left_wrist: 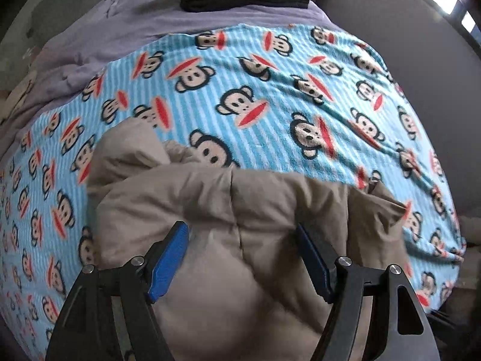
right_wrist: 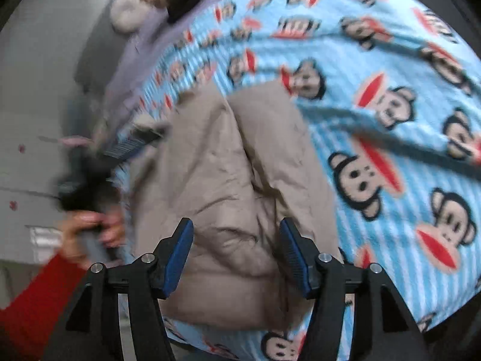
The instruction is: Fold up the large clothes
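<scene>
Lying bunched on the monkey-print blanket [left_wrist: 270, 96], the beige padded jacket [left_wrist: 228, 210] fills the 6 o'clock half of the left wrist view and runs from centre to 6 o'clock in the right wrist view, with both the left gripper [left_wrist: 243, 258] and the right gripper [right_wrist: 237, 255] poised over it, jaws spread wide and holding nothing. It looks soft, puffy and light for its bulk, with a smooth shell that may slip and spring back, so I judge a quilted seam or hem edge the surest place to pinch, not the plump middle
</scene>
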`<state>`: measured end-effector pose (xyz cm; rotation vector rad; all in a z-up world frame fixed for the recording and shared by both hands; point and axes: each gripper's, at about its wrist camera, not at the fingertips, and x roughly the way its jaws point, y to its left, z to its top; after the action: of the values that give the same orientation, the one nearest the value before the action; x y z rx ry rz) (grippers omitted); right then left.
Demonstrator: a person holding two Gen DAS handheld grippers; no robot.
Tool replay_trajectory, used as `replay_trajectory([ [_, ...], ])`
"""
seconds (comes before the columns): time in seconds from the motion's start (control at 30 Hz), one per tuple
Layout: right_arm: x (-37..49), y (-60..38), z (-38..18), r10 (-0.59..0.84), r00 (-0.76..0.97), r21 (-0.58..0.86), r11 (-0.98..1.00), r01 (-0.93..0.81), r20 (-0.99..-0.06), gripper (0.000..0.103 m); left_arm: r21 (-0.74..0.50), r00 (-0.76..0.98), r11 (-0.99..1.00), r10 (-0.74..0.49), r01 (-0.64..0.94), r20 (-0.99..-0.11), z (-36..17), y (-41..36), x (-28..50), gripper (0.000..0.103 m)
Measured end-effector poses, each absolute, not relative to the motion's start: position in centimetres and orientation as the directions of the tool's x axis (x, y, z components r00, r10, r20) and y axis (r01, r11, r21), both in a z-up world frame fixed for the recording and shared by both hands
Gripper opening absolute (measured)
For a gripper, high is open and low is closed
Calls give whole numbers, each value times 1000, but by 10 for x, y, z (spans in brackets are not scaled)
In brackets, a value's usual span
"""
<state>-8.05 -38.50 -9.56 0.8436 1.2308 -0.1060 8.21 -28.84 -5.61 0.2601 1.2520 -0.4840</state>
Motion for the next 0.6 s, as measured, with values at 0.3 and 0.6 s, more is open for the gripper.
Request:
replay_trajectory([
  [0.3, -75, -378, -104, 343, 318, 462, 747, 478, -884, 64, -100, 206, 917, -192, 386, -960, -29, -202, 34, 74],
  [0.6, -53, -374, -127, 321, 256, 407, 786, 466, -912, 69, -100, 179, 955, -154, 279, -972, -40, -163, -2, 95],
])
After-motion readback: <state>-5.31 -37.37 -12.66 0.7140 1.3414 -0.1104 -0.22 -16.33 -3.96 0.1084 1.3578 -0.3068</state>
